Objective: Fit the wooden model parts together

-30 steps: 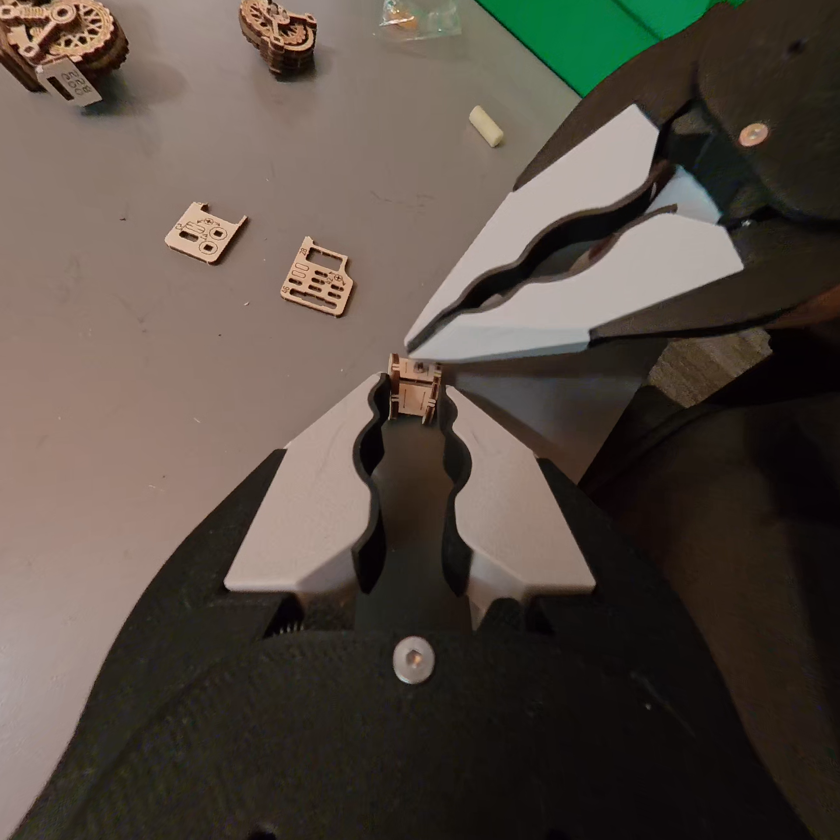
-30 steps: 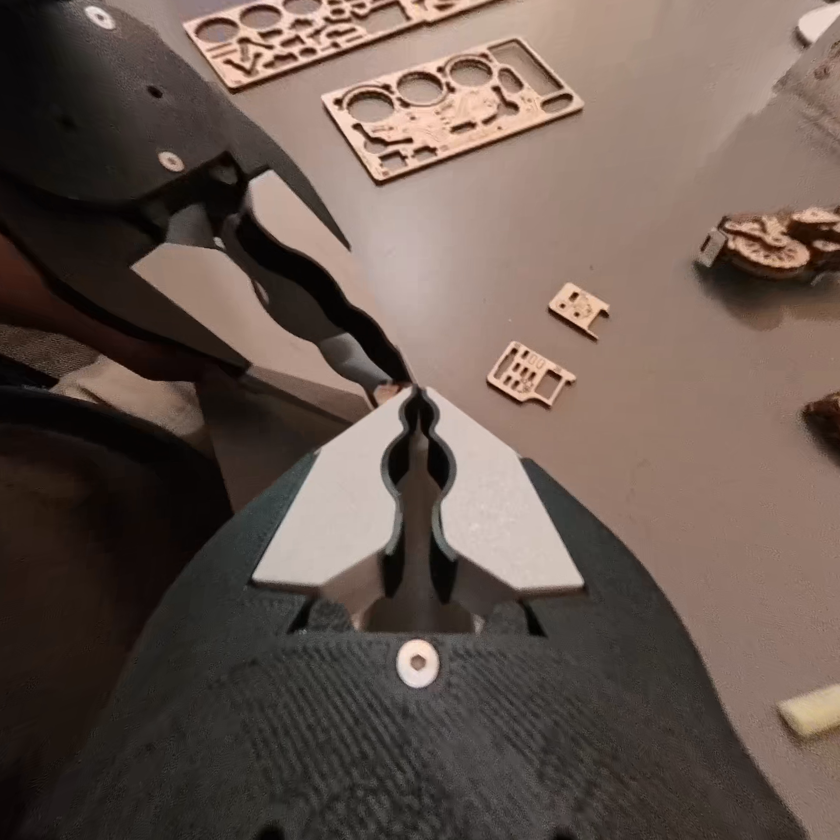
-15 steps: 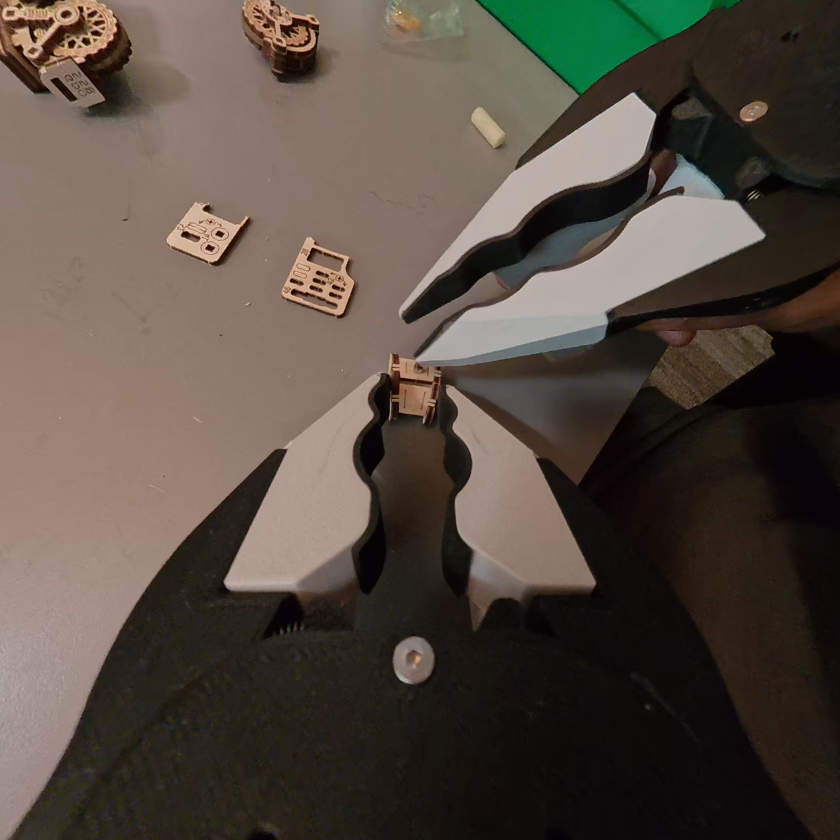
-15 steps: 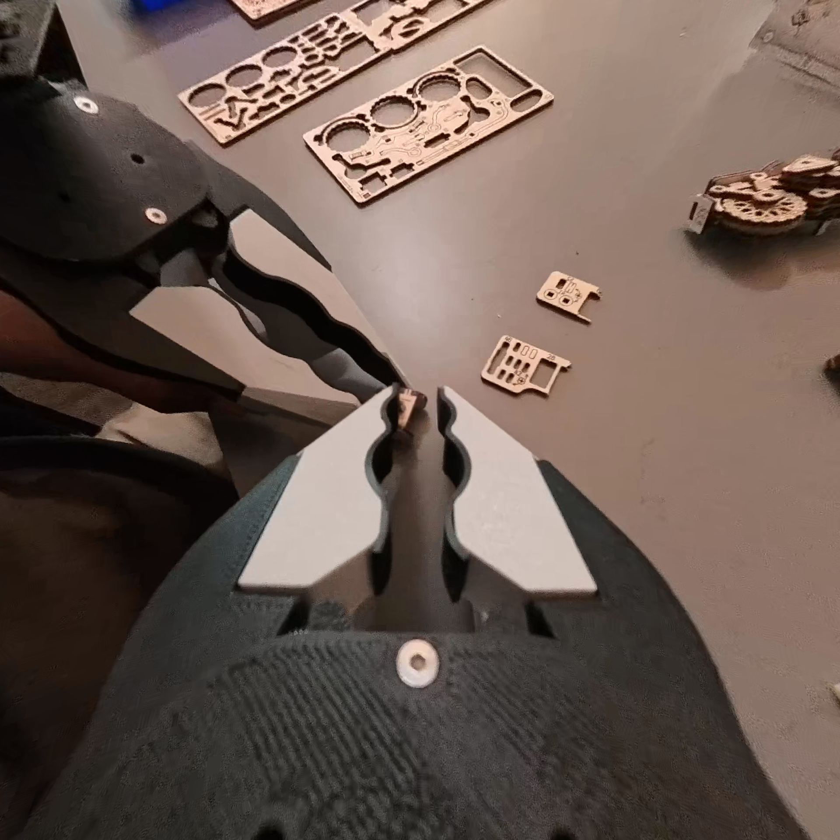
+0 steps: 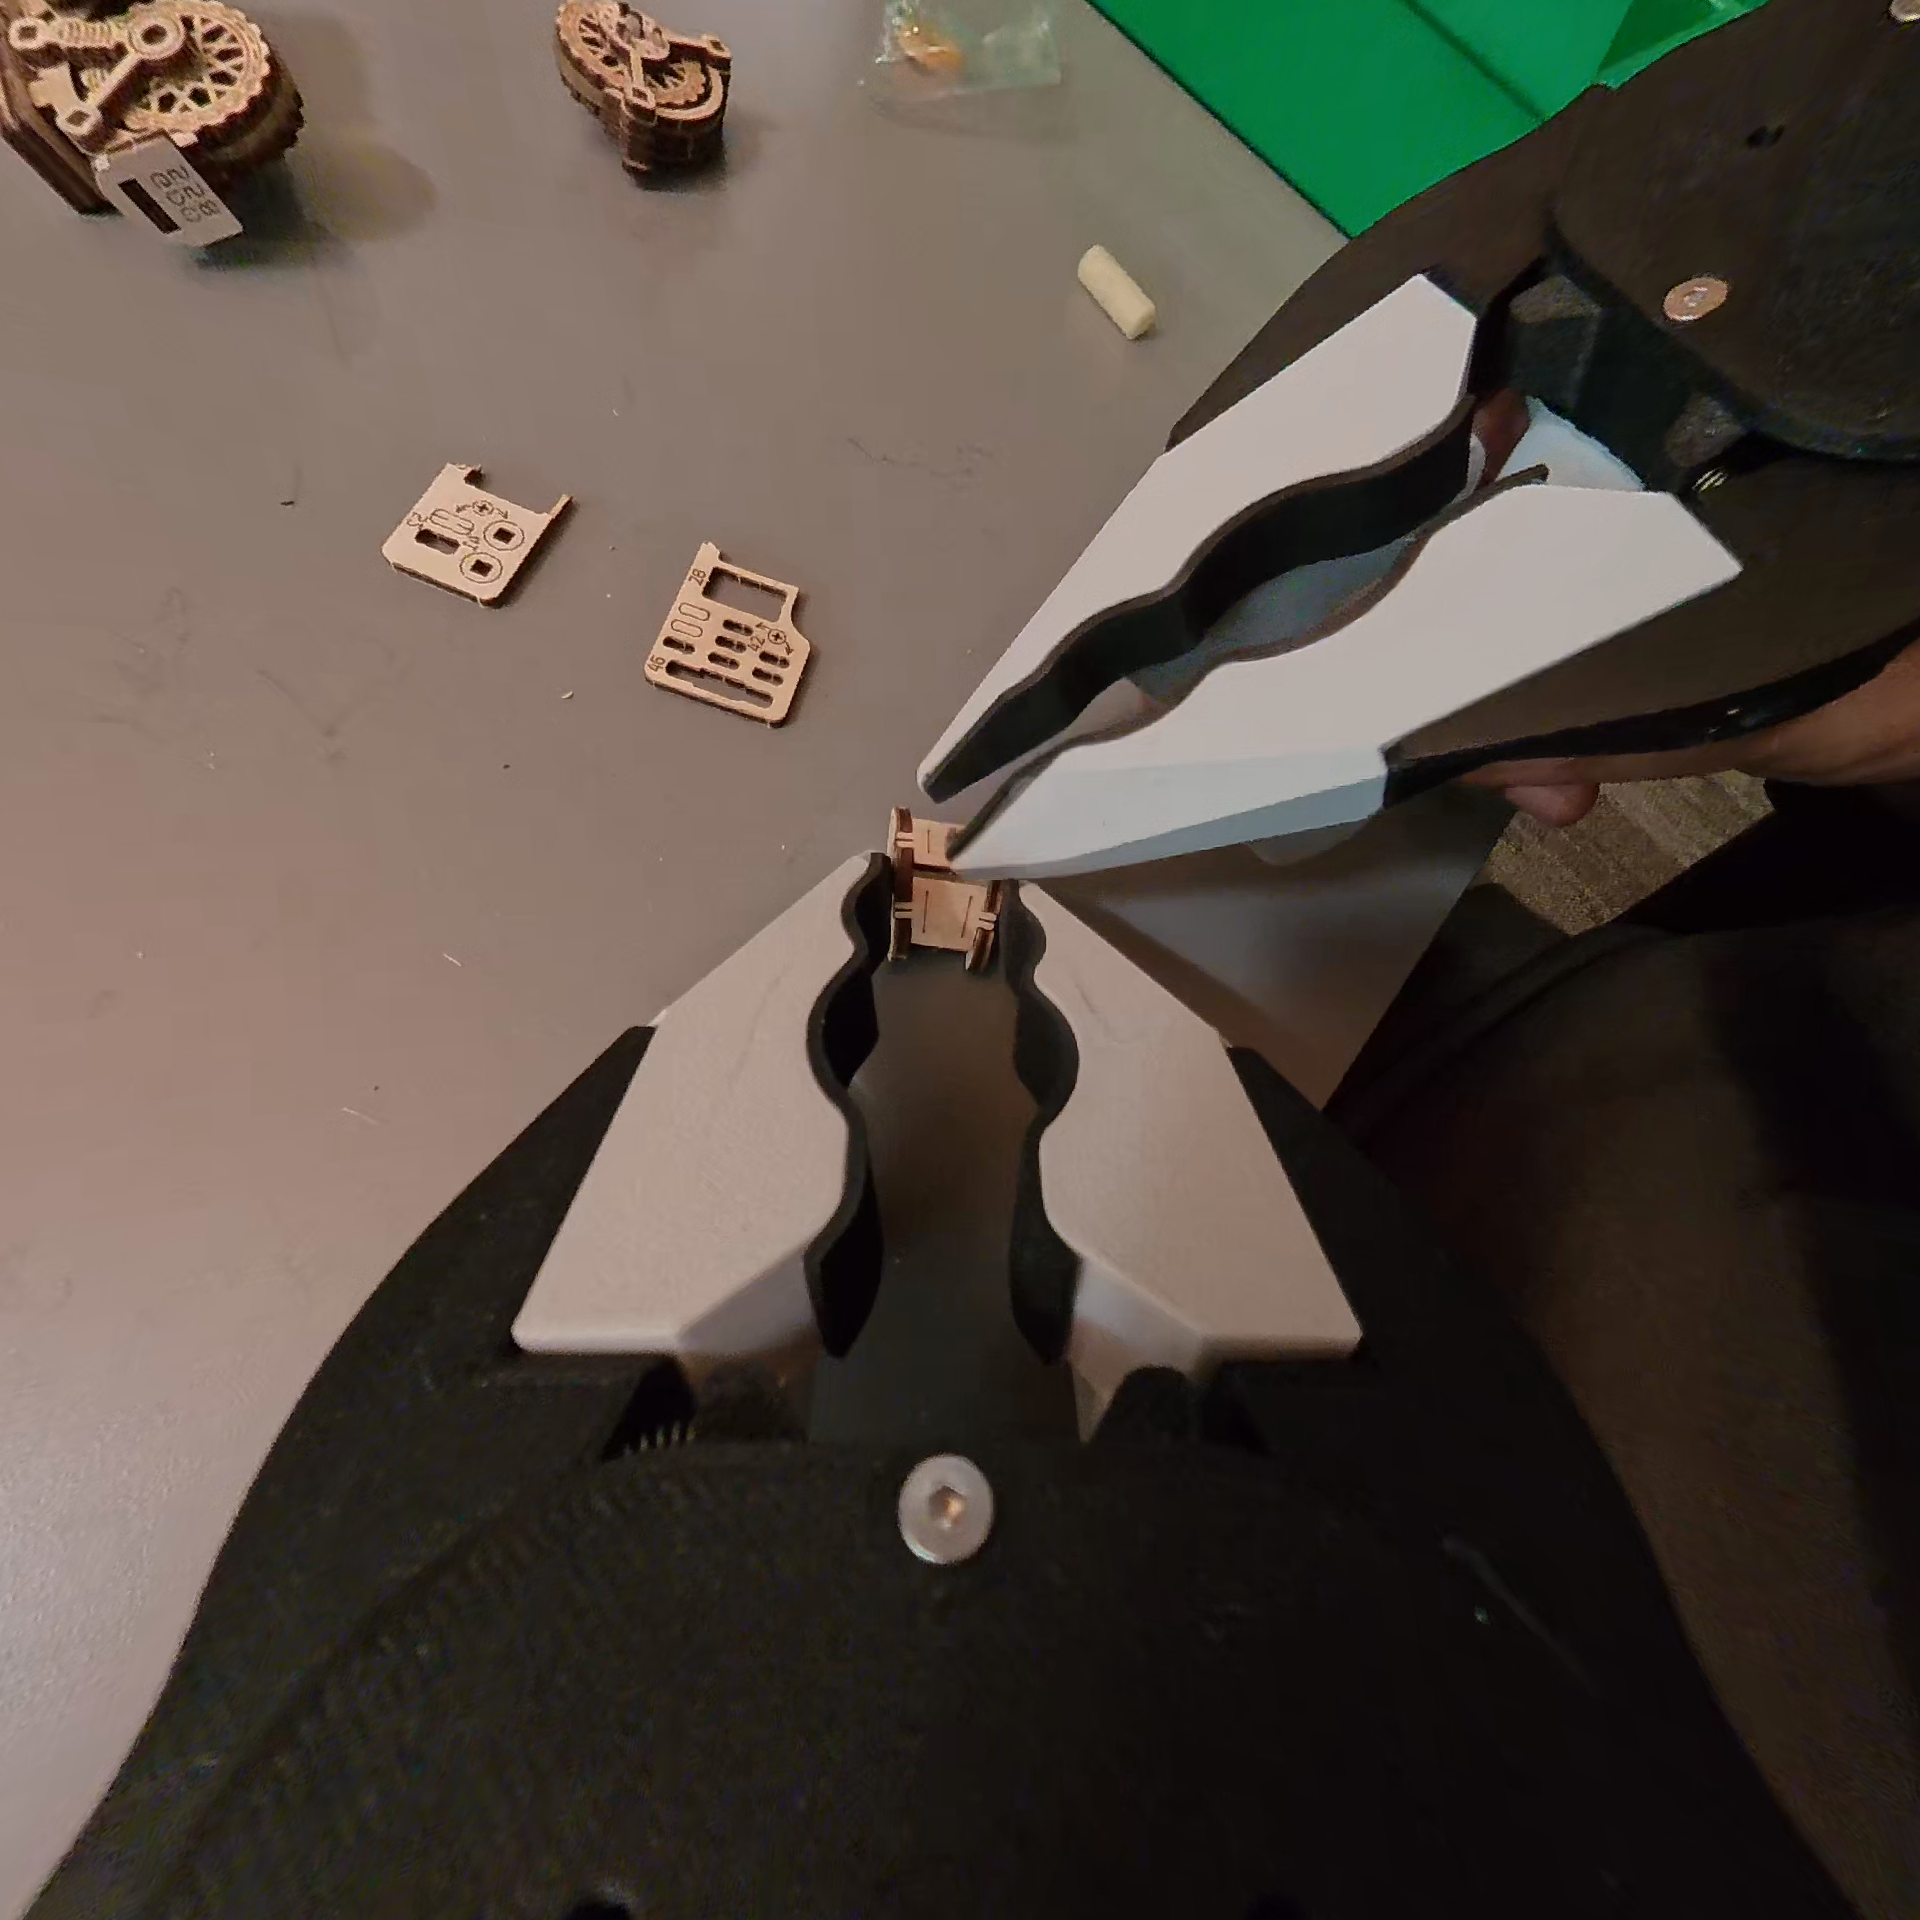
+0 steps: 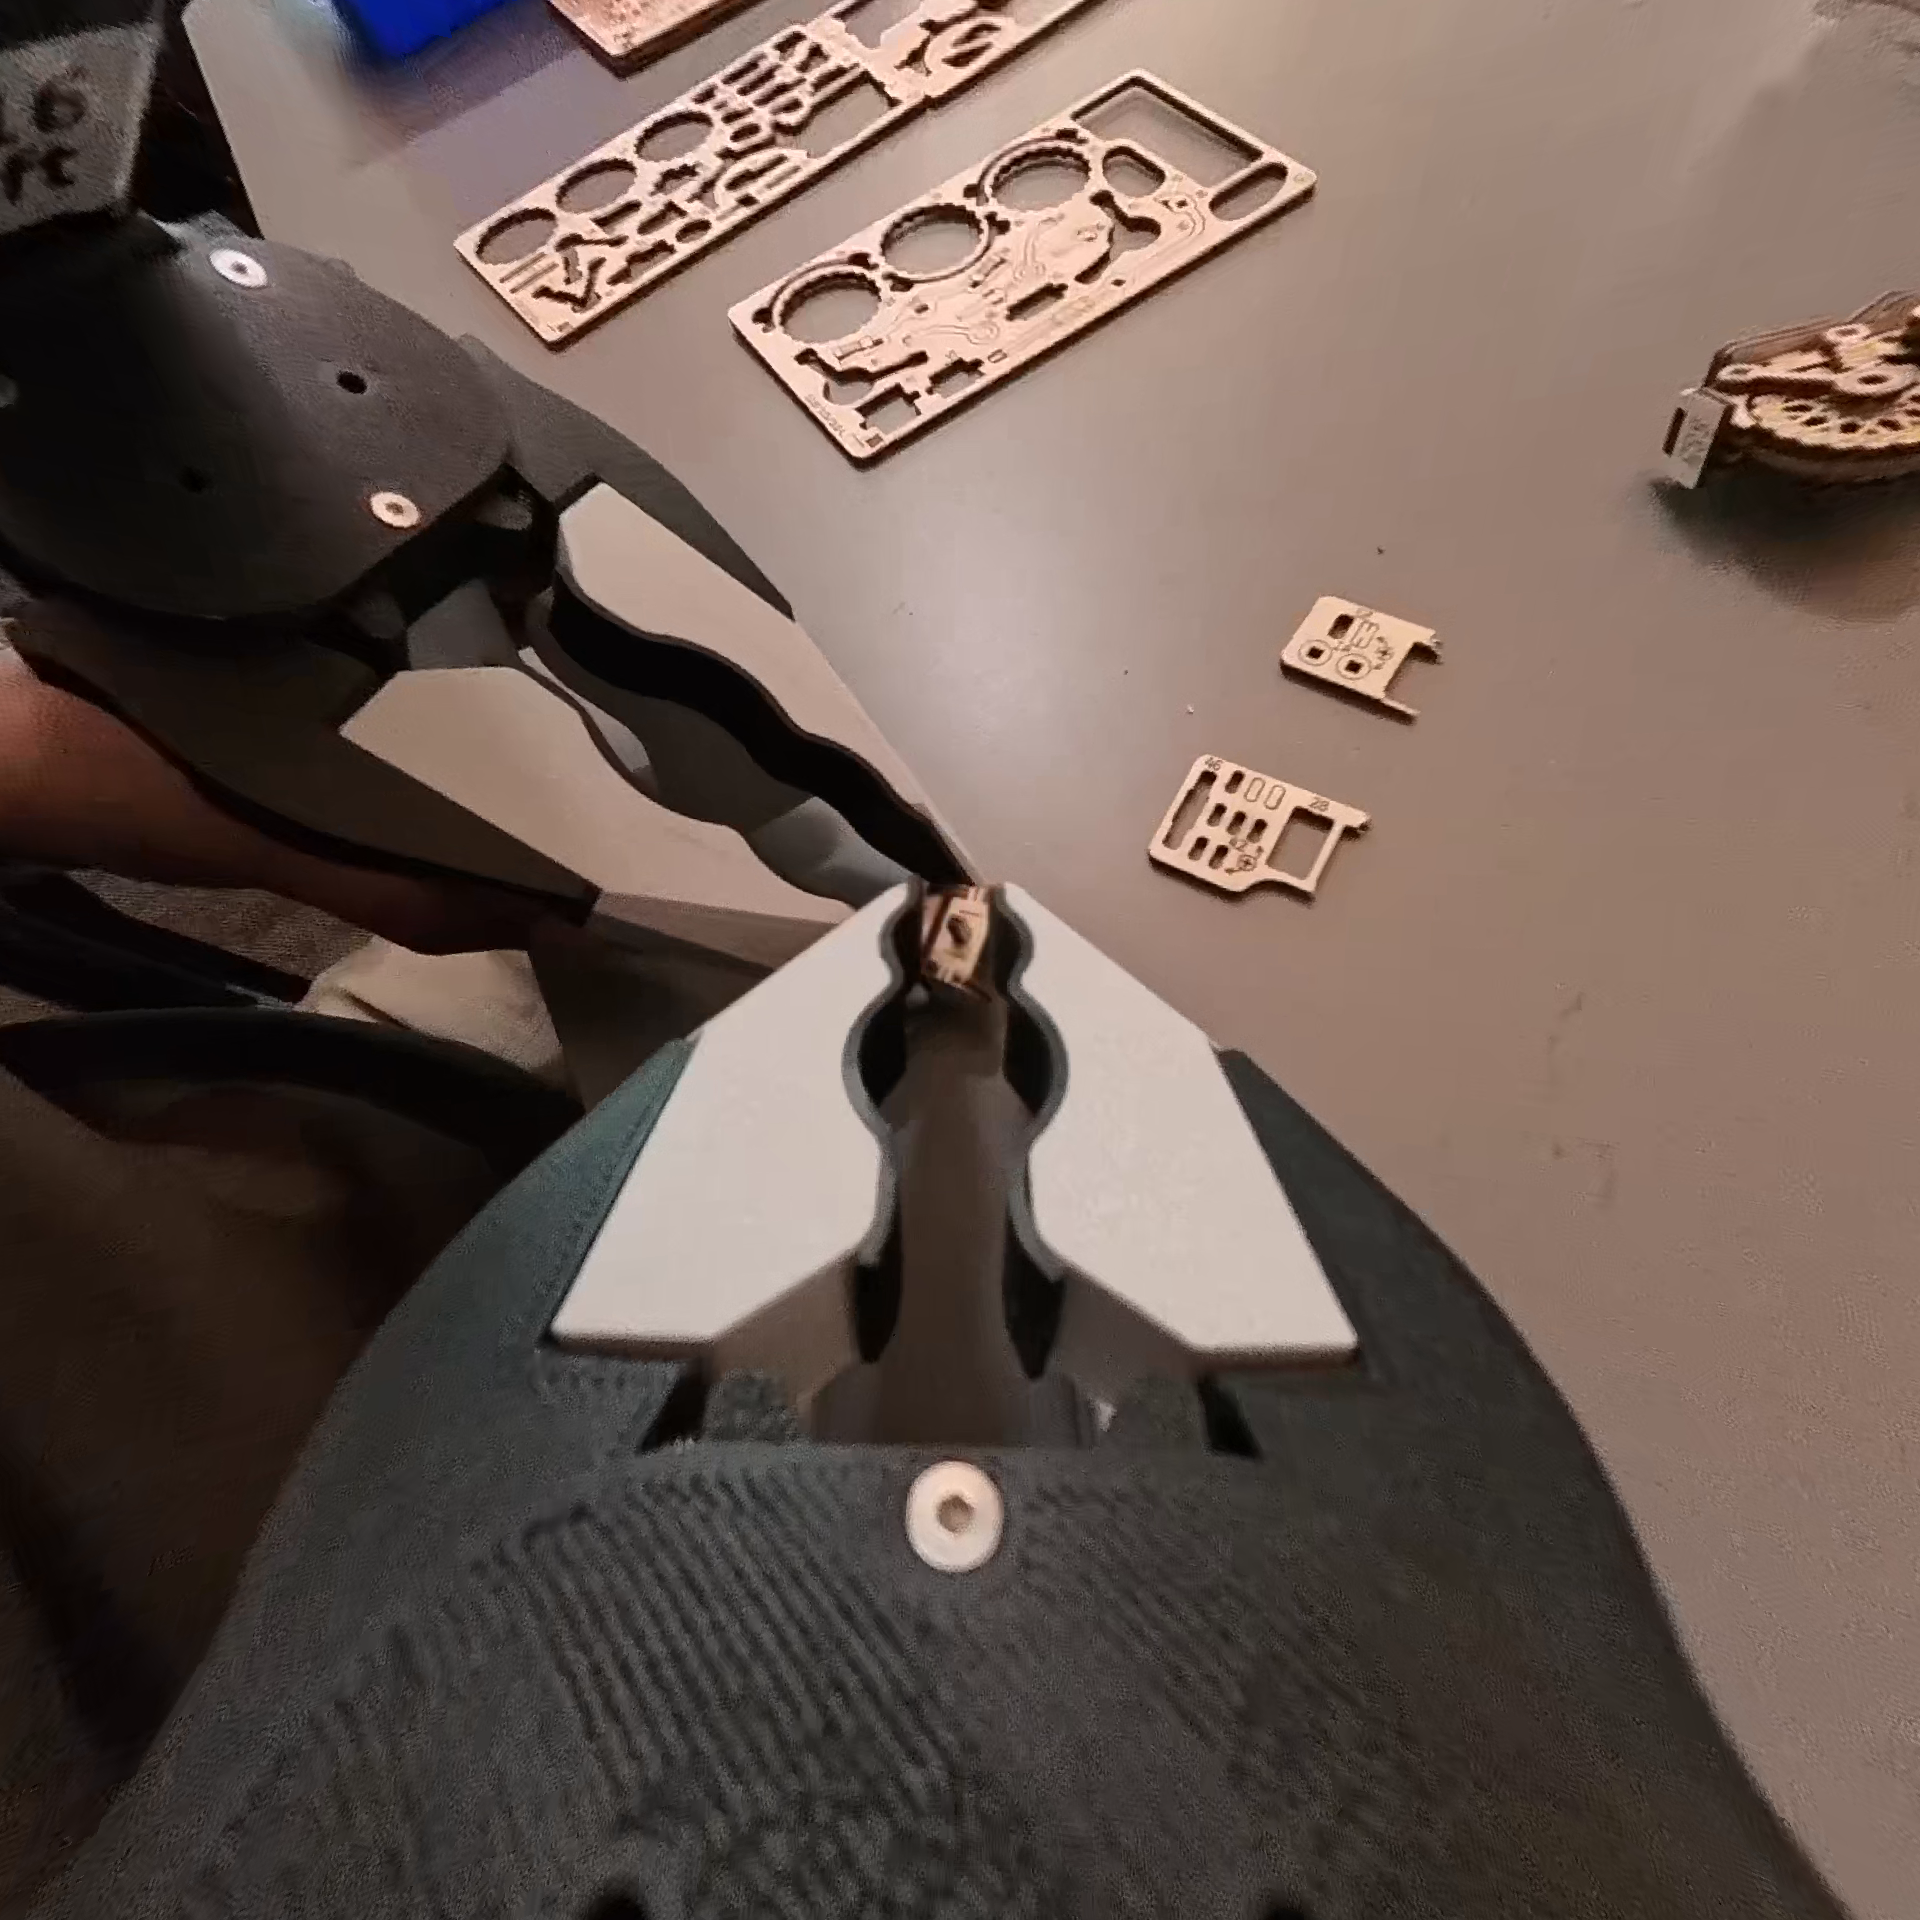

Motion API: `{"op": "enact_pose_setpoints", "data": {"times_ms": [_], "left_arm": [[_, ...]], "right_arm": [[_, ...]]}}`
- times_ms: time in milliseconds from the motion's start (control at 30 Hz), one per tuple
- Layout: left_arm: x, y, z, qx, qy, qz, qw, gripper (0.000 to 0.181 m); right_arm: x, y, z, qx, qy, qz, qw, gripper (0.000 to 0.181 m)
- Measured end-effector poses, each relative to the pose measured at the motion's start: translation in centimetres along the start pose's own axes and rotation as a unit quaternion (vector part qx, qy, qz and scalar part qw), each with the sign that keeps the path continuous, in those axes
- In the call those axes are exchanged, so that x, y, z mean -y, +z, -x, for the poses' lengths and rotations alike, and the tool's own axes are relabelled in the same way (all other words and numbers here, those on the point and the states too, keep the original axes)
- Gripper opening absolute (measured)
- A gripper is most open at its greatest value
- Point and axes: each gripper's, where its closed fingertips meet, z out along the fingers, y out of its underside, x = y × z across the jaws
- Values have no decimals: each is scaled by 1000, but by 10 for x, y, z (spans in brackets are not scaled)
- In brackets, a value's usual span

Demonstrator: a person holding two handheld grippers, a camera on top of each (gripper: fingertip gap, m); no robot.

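A small tan wooden assembly (image 5: 940, 920) sits at the tips of my left gripper (image 5: 943, 883), which is shut on it just above the grey table (image 5: 312, 935). My right gripper (image 5: 940, 821) comes in from the upper right, and its lower finger covers the piece's top right corner. In the right wrist view the same assembly (image 6: 951, 935) sits between the tips of my right gripper (image 6: 951, 894), whose jaws are narrowed onto it. The left gripper's fingers (image 6: 790, 748) reach it from the left.
Two small flat wooden cards (image 5: 478, 535) (image 5: 727, 639) lie left of the grippers. Built gear models (image 5: 145, 104) (image 5: 644, 83) stand at the back. Punched-out wooden sheets (image 6: 1018, 260) (image 6: 727, 177) lie farther off. A white peg (image 5: 1115, 291) lies near the table's right edge. Left and right tips are no more than a few centimetres apart.
My right gripper was shut at the piece's top a second ago, then opened, and now its jaws have narrowed around the piece. My left gripper has kept its hold and place.
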Motion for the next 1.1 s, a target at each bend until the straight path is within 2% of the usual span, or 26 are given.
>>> {"op": "enact_pose_setpoints", "data": {"times_ms": [1100], "left_arm": [[0, -1, 0, -3, -5, -1, 1000, 20]], "right_arm": [[-6, 2, -2, 18, 59, 0, 998, 5]]}}
